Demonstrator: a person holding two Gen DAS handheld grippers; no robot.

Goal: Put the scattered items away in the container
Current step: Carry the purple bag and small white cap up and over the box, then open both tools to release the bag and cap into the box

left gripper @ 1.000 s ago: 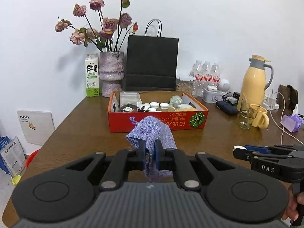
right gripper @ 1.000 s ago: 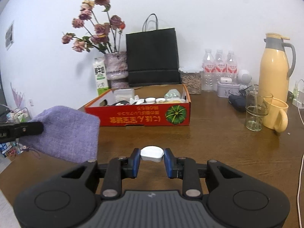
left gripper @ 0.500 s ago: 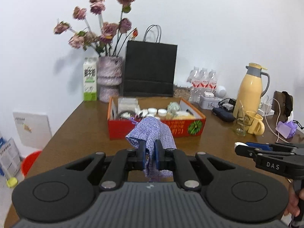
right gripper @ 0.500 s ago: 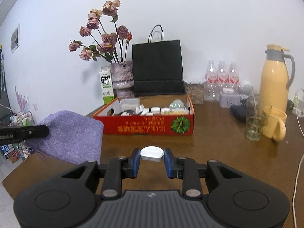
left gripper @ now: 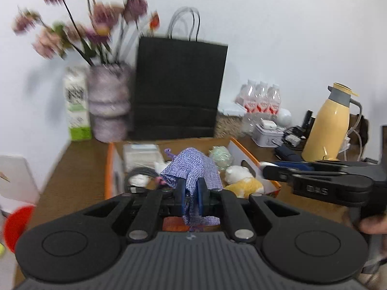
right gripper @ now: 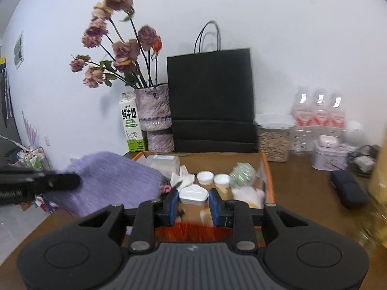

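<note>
The box [right gripper: 267, 169], a red-and-orange cardboard one already loaded with jars, a cable and a stuffed toy [left gripper: 241, 181], sits on the brown surface [left gripper: 72, 169] right in front of a black paper bag [right gripper: 210, 101], a vase of dried roses [right gripper: 154, 113] and a milk carton [right gripper: 130, 123]. The left claw [left gripper: 191, 191] is pinched tight on a purple cloth pouch [left gripper: 193, 169] that hangs over the box's near edge. The right claw [right gripper: 193, 201] is clamped on a small white case [right gripper: 193, 194] just above the box's front wall, so both items are basically hovering over the box.
</note>
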